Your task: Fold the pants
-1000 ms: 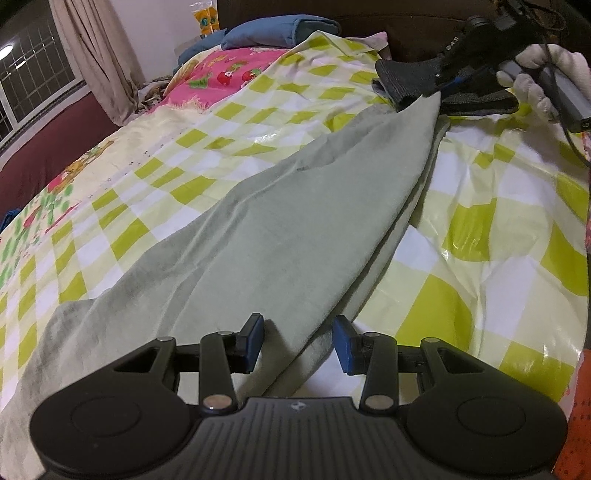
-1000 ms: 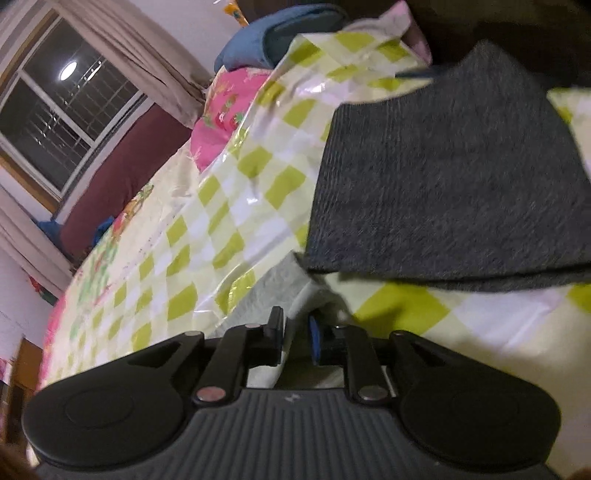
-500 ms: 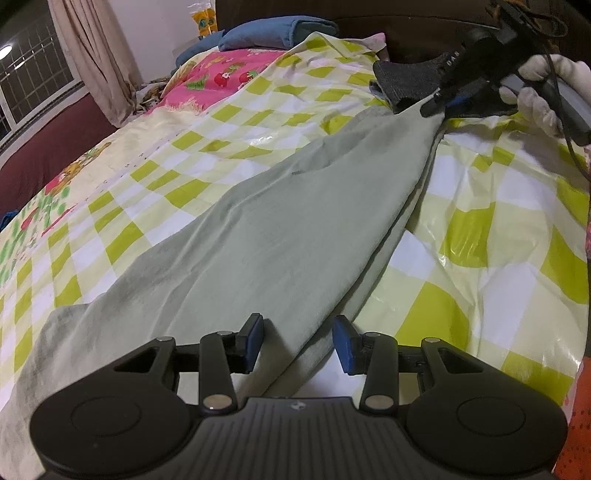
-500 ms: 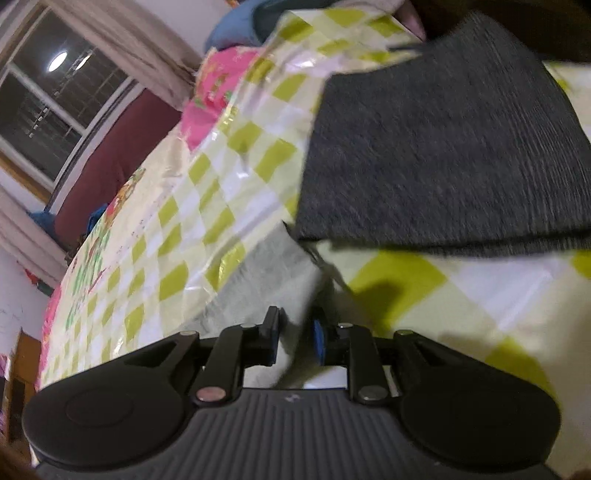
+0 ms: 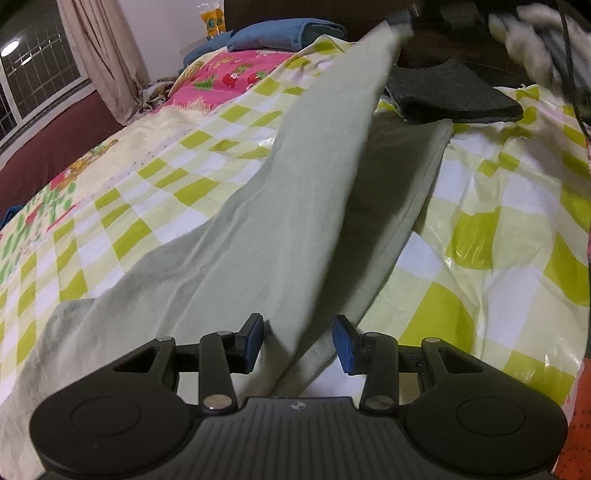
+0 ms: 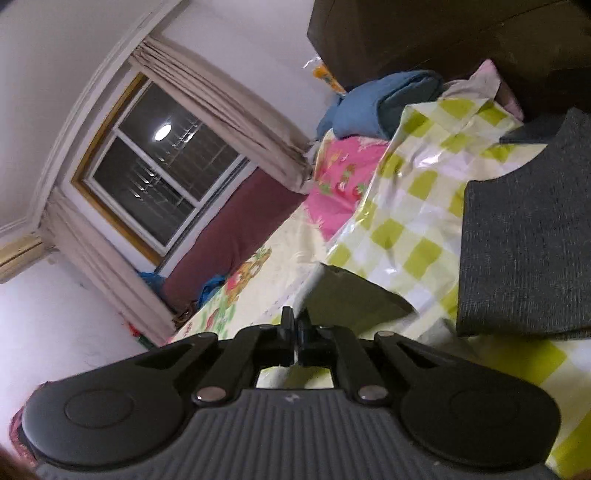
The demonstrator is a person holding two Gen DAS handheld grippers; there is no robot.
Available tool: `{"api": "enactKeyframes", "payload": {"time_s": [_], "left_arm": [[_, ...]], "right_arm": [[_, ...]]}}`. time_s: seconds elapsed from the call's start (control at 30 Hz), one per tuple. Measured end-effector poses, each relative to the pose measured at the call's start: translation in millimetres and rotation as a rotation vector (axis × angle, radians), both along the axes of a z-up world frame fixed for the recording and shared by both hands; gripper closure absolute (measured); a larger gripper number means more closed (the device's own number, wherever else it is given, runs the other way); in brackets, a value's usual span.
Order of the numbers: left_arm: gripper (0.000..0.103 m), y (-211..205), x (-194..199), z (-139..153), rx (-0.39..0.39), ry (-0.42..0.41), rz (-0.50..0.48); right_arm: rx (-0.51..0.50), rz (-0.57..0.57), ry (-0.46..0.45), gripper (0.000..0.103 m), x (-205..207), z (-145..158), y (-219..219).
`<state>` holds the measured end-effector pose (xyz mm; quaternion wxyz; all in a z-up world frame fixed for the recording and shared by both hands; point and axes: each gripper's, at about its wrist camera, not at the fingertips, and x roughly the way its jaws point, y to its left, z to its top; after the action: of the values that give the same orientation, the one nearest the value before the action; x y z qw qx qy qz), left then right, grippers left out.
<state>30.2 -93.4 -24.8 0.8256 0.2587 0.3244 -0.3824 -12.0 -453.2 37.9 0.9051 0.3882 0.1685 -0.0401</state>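
1. The right gripper [image 6: 295,328] is clenched on a corner of the pale green pants [image 5: 280,206], lifted at upper right.
2. The left gripper [image 5: 297,341] is held released, its jaws astride the pants' fold at lower centre.
3. The pants are spread diagonally across the checked sheet [image 5: 491,229].

Each matte black plastic gripper [image 5: 298,341] [image 6: 295,326] has a ribbed grey base, round side discs, silver pivot screws and blue rubber pads [image 5: 342,345]. A white glove [image 5: 532,33] covers the hand.

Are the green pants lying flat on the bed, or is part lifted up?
Partly lifted: the right gripper holds the pants' top leg end up; the other leg lies flat.
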Motion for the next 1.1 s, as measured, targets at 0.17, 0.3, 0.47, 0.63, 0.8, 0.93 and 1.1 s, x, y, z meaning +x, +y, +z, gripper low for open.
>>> {"api": "enactKeyframes", "payload": {"time_s": [0.17,0.3,0.47,0.63,0.8,0.93,1.1], "left_arm": [[0.048,1,-6,-2,0.010,-0.007,-0.011],[0.048,2,-3,-3,0.017,-0.001,-0.011],[0.048,-1,-3,-1,0.008,0.004,-0.008],[0.048,0,-5,0,0.007,0.002,-0.017],[0.048,1,-5,-1,0.004,0.004,-0.010],[0.048,5,-8,3,-0.008,0.001,-0.002],[0.048,14,-8,7,-0.048,-0.008,0.021]], "right_arm": [[0.070,-0.108,0.322,0.100,6,-75,-24],[0.102,-0.144,0.332,0.100,-1,-80,-33],[0.061,-0.128,0.357,0.099,4,-69,-33],[0.053,-0.142,0.346,0.100,-7,-62,-30],[0.022,-0.128,0.400,0.094,-3,-64,-29],[0.064,-0.133,0.407,0.080,-15,-64,-27],[0.124,-0.112,0.384,0.065,-33,-65,-9]]}}
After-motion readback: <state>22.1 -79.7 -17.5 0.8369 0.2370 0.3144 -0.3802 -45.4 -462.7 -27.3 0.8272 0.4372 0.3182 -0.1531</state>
